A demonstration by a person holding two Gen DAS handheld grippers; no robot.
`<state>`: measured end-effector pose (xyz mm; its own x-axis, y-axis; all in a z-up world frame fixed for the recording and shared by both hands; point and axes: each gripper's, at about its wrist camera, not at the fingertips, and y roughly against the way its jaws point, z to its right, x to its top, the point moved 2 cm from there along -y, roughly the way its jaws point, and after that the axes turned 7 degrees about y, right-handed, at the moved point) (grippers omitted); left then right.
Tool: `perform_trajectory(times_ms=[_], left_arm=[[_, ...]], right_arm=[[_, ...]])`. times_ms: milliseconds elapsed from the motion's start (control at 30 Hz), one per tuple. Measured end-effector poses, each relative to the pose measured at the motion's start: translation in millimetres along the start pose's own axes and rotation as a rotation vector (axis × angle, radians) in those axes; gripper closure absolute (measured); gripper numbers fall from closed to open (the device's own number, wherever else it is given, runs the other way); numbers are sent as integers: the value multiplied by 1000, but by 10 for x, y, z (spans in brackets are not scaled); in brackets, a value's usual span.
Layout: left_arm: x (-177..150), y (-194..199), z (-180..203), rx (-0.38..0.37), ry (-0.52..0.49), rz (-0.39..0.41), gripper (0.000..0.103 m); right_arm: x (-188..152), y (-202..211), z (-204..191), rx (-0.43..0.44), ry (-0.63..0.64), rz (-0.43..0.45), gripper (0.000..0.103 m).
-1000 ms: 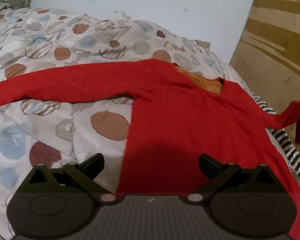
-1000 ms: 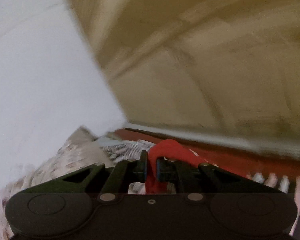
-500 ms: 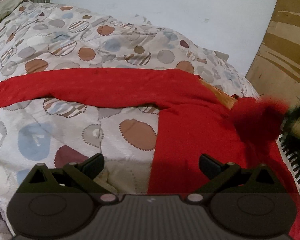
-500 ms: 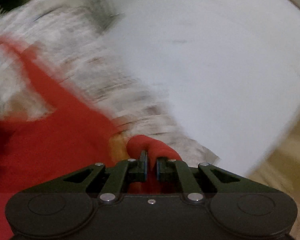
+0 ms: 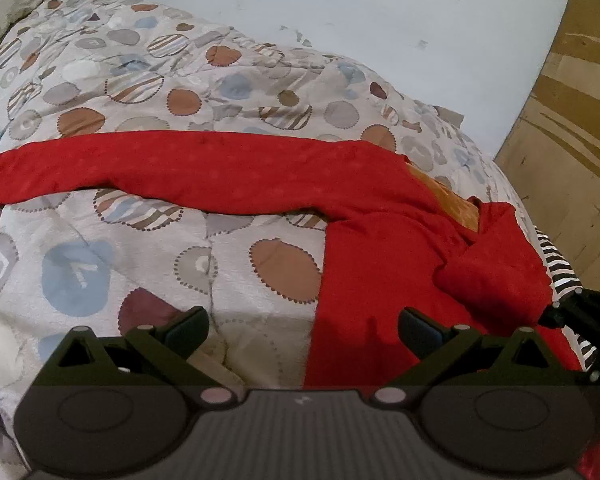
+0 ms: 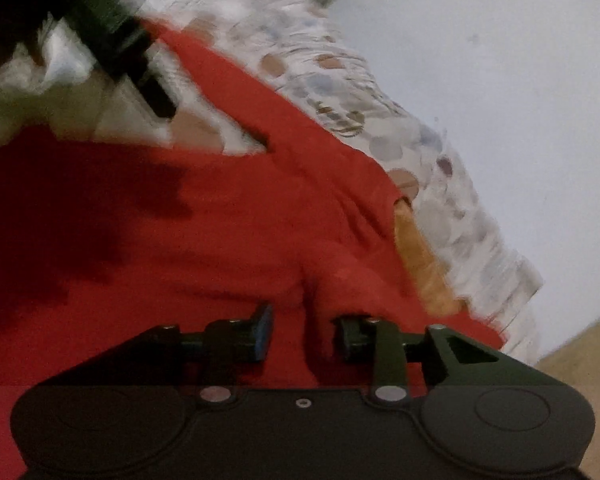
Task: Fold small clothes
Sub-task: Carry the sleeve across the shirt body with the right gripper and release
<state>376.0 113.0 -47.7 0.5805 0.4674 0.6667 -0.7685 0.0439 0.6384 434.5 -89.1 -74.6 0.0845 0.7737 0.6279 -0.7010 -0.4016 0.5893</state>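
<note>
A red long-sleeved top (image 5: 384,248) lies flat on a bed. Its left sleeve (image 5: 172,168) stretches out to the left, and its right sleeve (image 5: 496,272) is folded over onto the body. An orange lining shows at the neck (image 5: 456,200). My left gripper (image 5: 303,326) stands open above the top's lower left edge, holding nothing. My right gripper (image 6: 302,334) hovers low over the red cloth (image 6: 228,216), its jaws opening. A fold of the sleeve lies between them and the pads are apart from it. It also shows at the right edge of the left wrist view (image 5: 580,312).
A quilt with brown, blue and grey circles (image 5: 148,92) covers the bed. A black-and-white striped cloth (image 5: 558,264) lies at the bed's right edge. A pale wall (image 5: 340,8) stands behind and a wooden panel (image 5: 572,128) to the right.
My right gripper swung the right sleeve over from beyond the bed's right edge and laid it on the top's body, then parted its jaws from the sleeve. The left gripper stayed open.
</note>
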Motion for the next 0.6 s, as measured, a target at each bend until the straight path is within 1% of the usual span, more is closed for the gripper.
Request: perform_trajectory(times_ms=[67, 133, 200, 267, 333, 433, 500, 567, 600], left_arm=[[-3, -3, -9, 6, 0, -1, 0], [2, -15, -14, 9, 5, -6, 0], [6, -18, -19, 7, 11, -10, 0], [-2, -11, -15, 6, 6, -8, 0], [-8, -8, -9, 5, 0, -8, 0], [-11, -20, -7, 7, -2, -9, 0], [-10, -26, -5, 9, -2, -9, 0], [-8, -34, -9, 13, -3, -9, 0], [-6, -38, -14, 15, 0, -9, 0]], right_arm=[[25, -5, 118, 49, -152, 16, 59], [-9, -26, 227, 112, -322, 11, 52], [-78, -19, 300, 168, -467, 2, 51], [-167, -1, 339, 198, -578, -11, 49], [-275, 14, 401, 214, -708, -14, 44], [-495, 42, 547, 247, -948, 21, 39], [-658, 24, 670, 237, -1100, 47, 39], [-801, -5, 798, 182, -1209, 69, 44], [-839, -11, 841, 143, -1232, 69, 56]])
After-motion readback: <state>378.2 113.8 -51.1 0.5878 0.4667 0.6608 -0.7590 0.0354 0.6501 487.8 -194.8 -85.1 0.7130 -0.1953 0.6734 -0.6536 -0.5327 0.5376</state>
